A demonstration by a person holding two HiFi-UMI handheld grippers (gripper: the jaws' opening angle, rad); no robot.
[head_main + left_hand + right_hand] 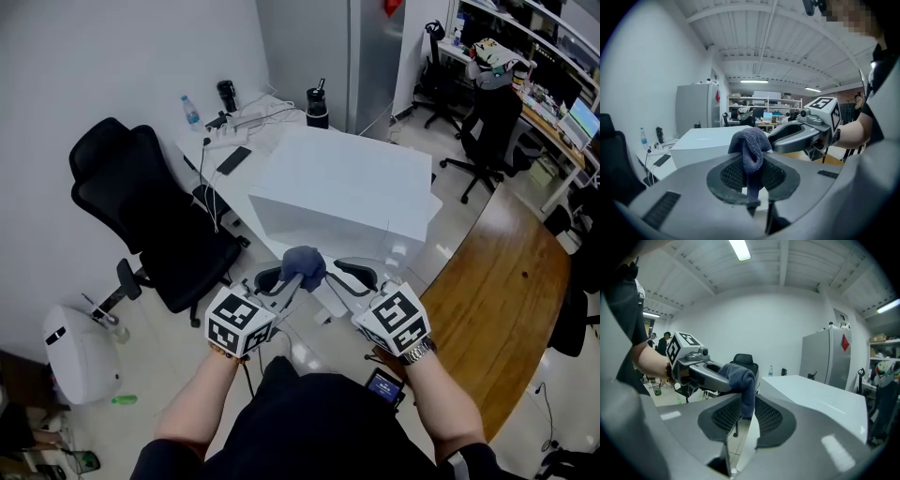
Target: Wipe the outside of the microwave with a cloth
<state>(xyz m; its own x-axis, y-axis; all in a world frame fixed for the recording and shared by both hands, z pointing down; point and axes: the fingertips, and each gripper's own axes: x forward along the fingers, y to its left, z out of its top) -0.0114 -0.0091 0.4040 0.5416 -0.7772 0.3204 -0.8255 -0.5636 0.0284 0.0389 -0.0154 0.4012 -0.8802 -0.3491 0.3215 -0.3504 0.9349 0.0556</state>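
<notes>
Currently my left fingers (731,176) are closing on the cloth (750,145), which my right fingers (773,416) clamp, presumably to steady it before wiping the microwave (347,187).

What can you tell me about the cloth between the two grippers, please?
The cloth is dark blue-grey, soft and terry-like, bunched into a lump in the air before the white microwave. The jaws of the left gripper, closing, pinch a hanging fold; the right gripper seems to grip it too. Nothing else touches it.

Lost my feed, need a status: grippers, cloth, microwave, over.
Left gripper jaws closing on cloth, right gripper gripping it too. Microwave ahead, untouched. Nothing in the way.
</notes>
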